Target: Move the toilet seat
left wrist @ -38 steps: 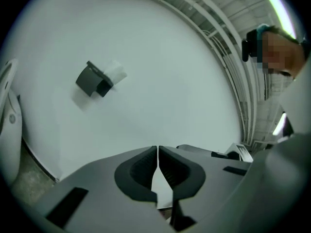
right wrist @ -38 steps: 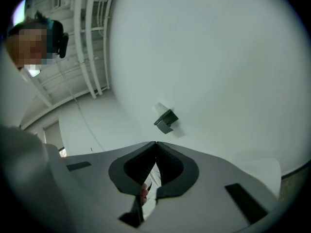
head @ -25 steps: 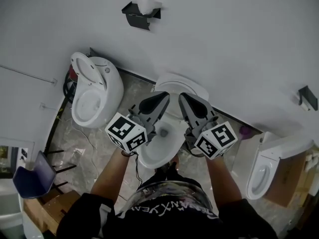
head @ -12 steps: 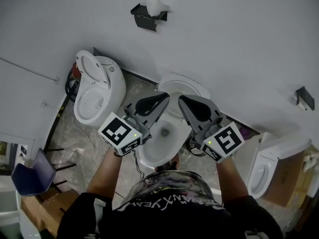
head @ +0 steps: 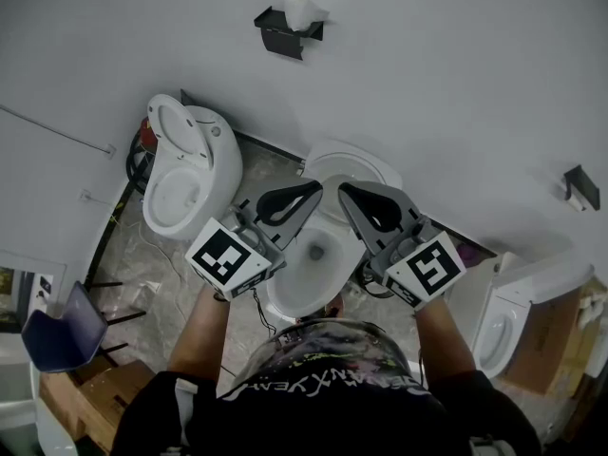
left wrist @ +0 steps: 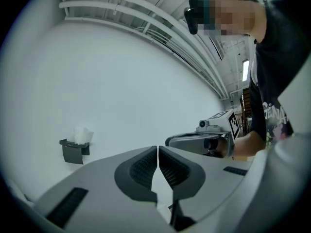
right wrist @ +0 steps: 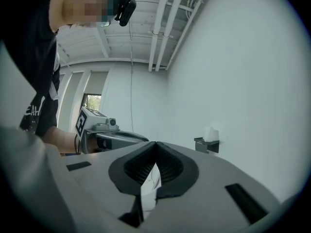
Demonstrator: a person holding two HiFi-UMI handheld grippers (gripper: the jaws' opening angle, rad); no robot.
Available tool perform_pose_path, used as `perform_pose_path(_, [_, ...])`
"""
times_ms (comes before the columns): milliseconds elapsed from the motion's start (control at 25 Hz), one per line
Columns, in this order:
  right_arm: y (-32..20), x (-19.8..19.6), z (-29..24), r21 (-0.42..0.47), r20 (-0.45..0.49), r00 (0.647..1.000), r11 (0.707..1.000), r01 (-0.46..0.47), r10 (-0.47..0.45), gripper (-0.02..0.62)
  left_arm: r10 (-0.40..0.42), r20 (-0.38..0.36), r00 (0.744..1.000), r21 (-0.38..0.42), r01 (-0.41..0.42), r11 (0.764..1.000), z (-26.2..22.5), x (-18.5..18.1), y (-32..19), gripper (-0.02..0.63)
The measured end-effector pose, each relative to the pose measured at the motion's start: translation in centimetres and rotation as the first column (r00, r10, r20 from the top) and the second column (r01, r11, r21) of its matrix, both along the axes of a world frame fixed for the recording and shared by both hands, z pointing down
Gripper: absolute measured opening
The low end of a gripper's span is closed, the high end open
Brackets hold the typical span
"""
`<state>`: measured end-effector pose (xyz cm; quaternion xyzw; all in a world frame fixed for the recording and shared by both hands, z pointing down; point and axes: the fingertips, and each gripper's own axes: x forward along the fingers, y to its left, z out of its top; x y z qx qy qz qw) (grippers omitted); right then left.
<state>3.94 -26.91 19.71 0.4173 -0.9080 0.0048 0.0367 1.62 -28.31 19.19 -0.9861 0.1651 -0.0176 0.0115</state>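
Note:
In the head view a white toilet (head: 306, 272) stands below me against the wall, its bowl uncovered. Its seat or lid (head: 353, 163) stands raised at the back. Both grippers hover side by side above the bowl, pointing at the wall. My left gripper (head: 315, 190) is shut with nothing in it, and so is my right gripper (head: 344, 191). In the left gripper view the left gripper (left wrist: 158, 150) has its pads pressed together before the bare wall. The right gripper view shows the right gripper (right wrist: 155, 145) the same way.
A second toilet (head: 186, 173) stands to the left and a third (head: 508, 316) to the right. A dark wall holder with tissue (head: 290, 17) hangs above, another holder (head: 580, 186) at far right. A blue chair (head: 61, 336) and cardboard boxes (head: 95, 397) sit at lower left.
The left gripper's marker cube has drifted slightly left and the right one slightly right and down. The fingertips stay over the bowl, and both grippers remain shut.

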Motion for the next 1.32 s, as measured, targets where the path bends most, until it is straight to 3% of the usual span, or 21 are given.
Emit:
perform_pose_path(400, [-0.1, -0.6, 1.4, -0.027, -0.076, 0.997, 0.999, 0.022, -0.024, 0.002, 0.010, -0.007, 1.000, -0.010, -0.010, 1.000, 0.3, 0.0, 0.1, 0.031])
perform_pose_path(1320, [0.2, -0.6, 0.9, -0.001, -0.099, 0.995, 1.000, 0.026, -0.026, 0.000, -0.002, 0.022, 1.000, 0.007, 0.002, 1.000, 0.5, 0.0, 0.2, 0.031])
